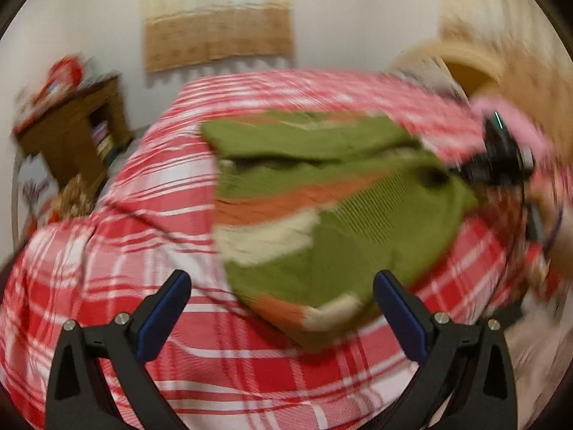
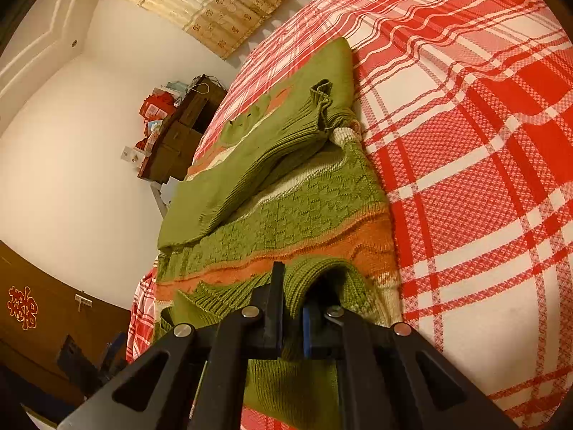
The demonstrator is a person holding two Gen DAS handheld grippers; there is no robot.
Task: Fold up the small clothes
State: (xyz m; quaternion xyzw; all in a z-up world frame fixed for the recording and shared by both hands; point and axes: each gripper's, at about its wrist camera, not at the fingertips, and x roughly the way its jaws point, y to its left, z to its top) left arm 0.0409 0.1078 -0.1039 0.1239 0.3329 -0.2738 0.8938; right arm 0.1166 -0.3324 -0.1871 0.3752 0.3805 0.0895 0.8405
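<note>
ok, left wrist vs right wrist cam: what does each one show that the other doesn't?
Left wrist only: the left gripper with jaws spread wide and nothing between them, plus the right gripper's black body at the sweater's far edge. The frame is blurred.

Right wrist only: the right gripper shut on a ribbed green fold of the sweater, and a brown door with a red ornament.

Both: the green, orange and cream sweater, the red plaid bedspread, the wooden cabinet and the curtain.

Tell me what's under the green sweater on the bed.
The sweater lies on a red and white plaid bedspread, which shows all around it. The part beneath the sweater is covered, so anything there can't be seen.
</note>
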